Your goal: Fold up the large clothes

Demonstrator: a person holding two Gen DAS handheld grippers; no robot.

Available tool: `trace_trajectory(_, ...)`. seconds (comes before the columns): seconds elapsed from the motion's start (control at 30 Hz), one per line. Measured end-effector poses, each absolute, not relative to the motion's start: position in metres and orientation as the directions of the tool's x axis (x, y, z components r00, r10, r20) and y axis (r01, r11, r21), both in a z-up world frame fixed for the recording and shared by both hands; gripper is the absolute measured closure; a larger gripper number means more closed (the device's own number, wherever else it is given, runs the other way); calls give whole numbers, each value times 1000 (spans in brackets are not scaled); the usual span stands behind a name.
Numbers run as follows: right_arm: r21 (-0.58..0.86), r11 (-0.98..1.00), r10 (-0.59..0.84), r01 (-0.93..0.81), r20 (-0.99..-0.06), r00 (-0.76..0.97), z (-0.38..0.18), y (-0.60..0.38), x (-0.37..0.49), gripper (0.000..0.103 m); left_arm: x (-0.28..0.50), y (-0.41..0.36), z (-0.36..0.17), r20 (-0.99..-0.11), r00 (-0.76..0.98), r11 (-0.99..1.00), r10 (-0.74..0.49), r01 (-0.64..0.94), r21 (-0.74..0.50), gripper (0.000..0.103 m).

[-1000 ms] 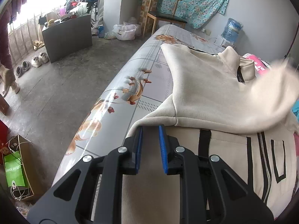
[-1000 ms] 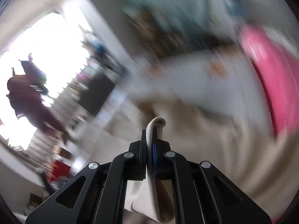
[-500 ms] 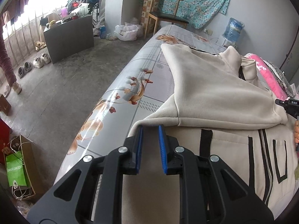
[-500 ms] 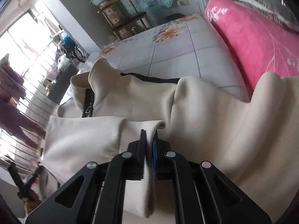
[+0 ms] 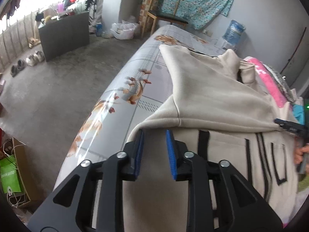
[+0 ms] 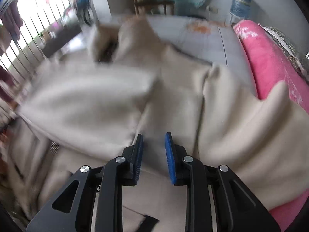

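A large cream jacket (image 5: 208,96) with black trim and a zipper lies spread on the bed (image 5: 135,81). One sleeve is folded across its chest. My left gripper (image 5: 154,133) is open and empty, just over the jacket near the folded sleeve's lower edge. My right gripper (image 6: 154,137) is open and empty above the jacket (image 6: 87,104), at the end of the folded sleeve. The right gripper's tip also shows in the left wrist view (image 5: 289,127), at the sleeve cuff. The right wrist view is blurred.
A pink quilt (image 6: 274,63) lies along the bed's far side. A wooden chair (image 5: 164,17), a water bottle (image 5: 234,32), a dark cabinet (image 5: 63,36), shoes (image 5: 34,57) and a green bag (image 5: 9,176) stand off the bed's left edge.
My right gripper carried the sleeve across the jacket, laid it on the chest and opened, letting go. My left gripper stayed in place and open.
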State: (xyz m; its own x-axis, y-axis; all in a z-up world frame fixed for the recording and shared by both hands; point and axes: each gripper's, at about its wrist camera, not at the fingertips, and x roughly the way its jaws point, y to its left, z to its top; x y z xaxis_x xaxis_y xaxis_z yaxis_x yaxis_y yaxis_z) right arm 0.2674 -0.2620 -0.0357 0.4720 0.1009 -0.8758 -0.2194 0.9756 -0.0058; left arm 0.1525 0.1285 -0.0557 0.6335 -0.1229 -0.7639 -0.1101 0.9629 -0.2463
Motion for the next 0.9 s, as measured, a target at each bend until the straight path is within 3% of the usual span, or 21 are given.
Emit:
trace_trajectory(0.07,-31,980,66,-194,-877,476,-29,-260,266,75,140,131,-46,-760,636,966,-130,-91,-242,64)
trace_trajectory(0.13,10,974,122,-224,-864,489,-17,-252,265,75,128,134,-34,-752,649,972,-114,-84,-219,55)
trace_trajectory(0.33,26,948,184,-316,-857,482,-21,-211,279,52,119,130,6,-744,655,973,-130,-60,-223,44)
trace_trajectory(0.4,-18,949,134,-314,-879,457,-42,-202,281,50,123,120,19,-743,660,981,-108,-49,-186,36)
trace_trajectory(0.57,-69,946,99,-317,-869,486,-22,-192,253,47,151,90,41,-767,635,993,-91,-4,-121,19)
trace_trajectory(0.9,-29,982,67,-187,-871,487,-13,-241,202,24,244,-8,-5,-866,467,982,-177,140,-125,19)
